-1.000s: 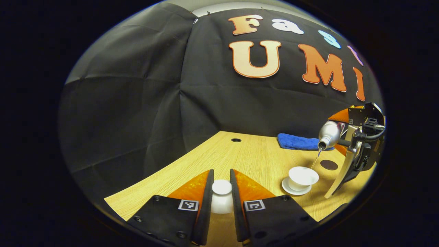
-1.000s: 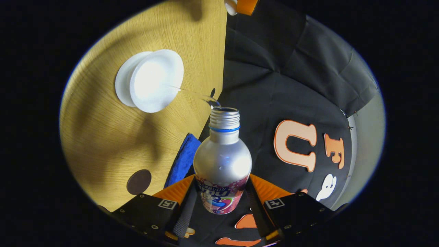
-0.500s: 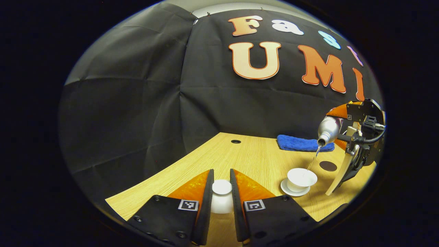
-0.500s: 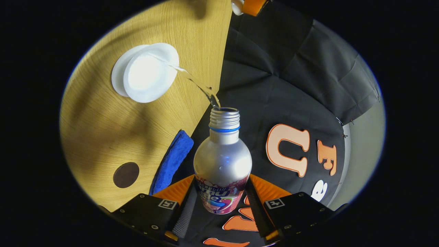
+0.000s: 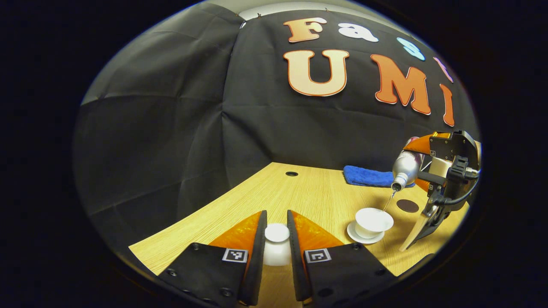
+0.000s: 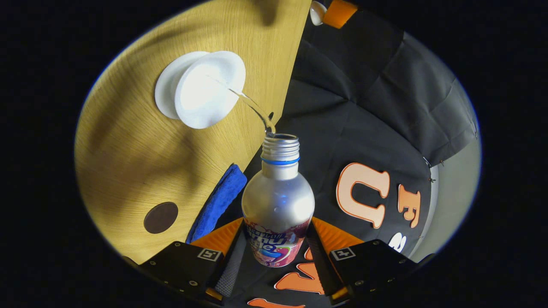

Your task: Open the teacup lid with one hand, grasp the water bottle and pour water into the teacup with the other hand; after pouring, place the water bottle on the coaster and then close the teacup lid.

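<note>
In the left gripper view my left gripper (image 5: 276, 239) is shut on the white teacup lid (image 5: 276, 246), held above the wooden table (image 5: 299, 196). To the right, the white teacup (image 5: 373, 221) stands uncovered on its saucer (image 5: 354, 235). My right gripper (image 6: 277, 252) is shut on the silver water bottle (image 6: 278, 201), which is tipped over the teacup (image 6: 208, 96). A thin stream of water (image 6: 252, 109) runs from its mouth into the cup. The same bottle (image 5: 404, 167) and right gripper (image 5: 445, 179) appear at the far right of the left gripper view. The dark round coaster (image 6: 160, 217) lies bare.
A folded blue cloth (image 5: 367, 176) lies at the back of the table against the black wall, just behind the coaster (image 5: 407, 205). A small dark hole (image 5: 291, 173) sits in the tabletop near the wall. The blue cloth (image 6: 218, 203) also edges the table in the right gripper view.
The right gripper with the tipped bottle has shifted slightly over the cup, and the water stream keeps running. The left gripper holds the lid still.
</note>
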Motion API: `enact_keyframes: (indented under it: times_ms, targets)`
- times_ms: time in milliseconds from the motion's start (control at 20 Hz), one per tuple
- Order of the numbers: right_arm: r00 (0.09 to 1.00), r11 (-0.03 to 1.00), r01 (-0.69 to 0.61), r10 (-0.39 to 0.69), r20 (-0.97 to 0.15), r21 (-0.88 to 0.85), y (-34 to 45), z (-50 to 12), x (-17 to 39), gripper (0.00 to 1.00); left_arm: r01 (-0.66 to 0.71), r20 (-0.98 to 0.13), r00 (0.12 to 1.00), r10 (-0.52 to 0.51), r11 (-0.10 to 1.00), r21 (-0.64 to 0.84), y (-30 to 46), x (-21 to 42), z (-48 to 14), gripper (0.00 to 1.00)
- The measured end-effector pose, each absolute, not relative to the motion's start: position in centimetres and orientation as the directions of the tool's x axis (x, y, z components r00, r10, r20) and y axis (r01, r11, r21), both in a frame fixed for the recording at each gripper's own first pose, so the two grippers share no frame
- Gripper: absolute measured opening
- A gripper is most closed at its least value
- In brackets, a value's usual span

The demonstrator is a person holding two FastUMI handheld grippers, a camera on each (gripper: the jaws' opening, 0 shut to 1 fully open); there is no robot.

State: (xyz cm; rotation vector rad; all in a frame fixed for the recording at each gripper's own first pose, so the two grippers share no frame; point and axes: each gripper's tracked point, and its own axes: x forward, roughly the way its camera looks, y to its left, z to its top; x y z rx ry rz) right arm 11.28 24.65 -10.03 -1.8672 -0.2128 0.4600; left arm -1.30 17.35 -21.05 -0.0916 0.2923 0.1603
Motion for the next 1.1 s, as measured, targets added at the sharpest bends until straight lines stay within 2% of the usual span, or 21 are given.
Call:
enact_keyframes:
  times_ms: [150,300,350,600,650,700,900,950,1000,1100]
  targets:
    - [0.903,-0.357,-0.086,0.367,-0.224,-0.93,24.8,-10.9,11.1,0.77,-0.168,-0.298,0.944,0.14,0.983,-0.073,17.0,-1.2,-21.0,0.38]
    - [0.897,-0.379,-0.068,0.381,-0.222,-0.923,25.3,-11.3,10.8,0.78,-0.161,-0.302,0.944,0.13,0.984,-0.079,16.5,-1.3,-21.1,0.31]
    - [0.897,-0.385,-0.064,0.383,-0.222,-0.921,25.2,-11.4,10.9,0.78,-0.16,-0.303,0.944,0.129,0.984,-0.08,16.4,-1.3,-21.0,0.35]
    - [0.896,-0.411,-0.044,0.387,-0.218,-0.91,25.4,-11.6,11.1,0.77,-0.156,-0.297,0.946,0.127,0.985,-0.077,16.2,-1.3,-20.6,0.35]
    - [0.895,-0.417,-0.038,0.39,-0.216,-0.908,25.5,-11.7,11.0,0.77,-0.155,-0.296,0.947,0.126,0.985,-0.076,16.1,-1.4,-20.6,0.31]
    - [0.894,-0.423,-0.029,0.394,-0.212,-0.906,25.5,-11.7,10.9,0.77,-0.154,-0.297,0.947,0.125,0.985,-0.076,16.0,-1.4,-20.7,0.34]
    - [0.889,-0.435,-0.022,0.404,-0.217,-0.9,25.7,-11.9,10.7,0.78,-0.153,-0.294,0.948,0.124,0.985,-0.078,16.0,-1.4,-20.4,0.34]
    - [0.888,-0.436,-0.022,0.405,-0.218,-0.9,25.7,-11.9,10.7,0.78,-0.153,-0.292,0.948,0.125,0.985,-0.077,16.0,-1.6,-20.4,0.31]
    - [0.887,-0.435,-0.023,0.407,-0.219,-0.9,25.7,-11.9,10.8,0.77,-0.154,-0.291,0.948,0.126,0.985,-0.075,16.0,-1.5,-20.3,0.34]
    - [0.885,-0.436,-0.023,0.41,-0.221,-0.9,25.7,-12.0,10.7,0.78,-0.154,-0.289,0.949,0.127,0.985,-0.074,16.0,-1.6,-20.2,0.34]
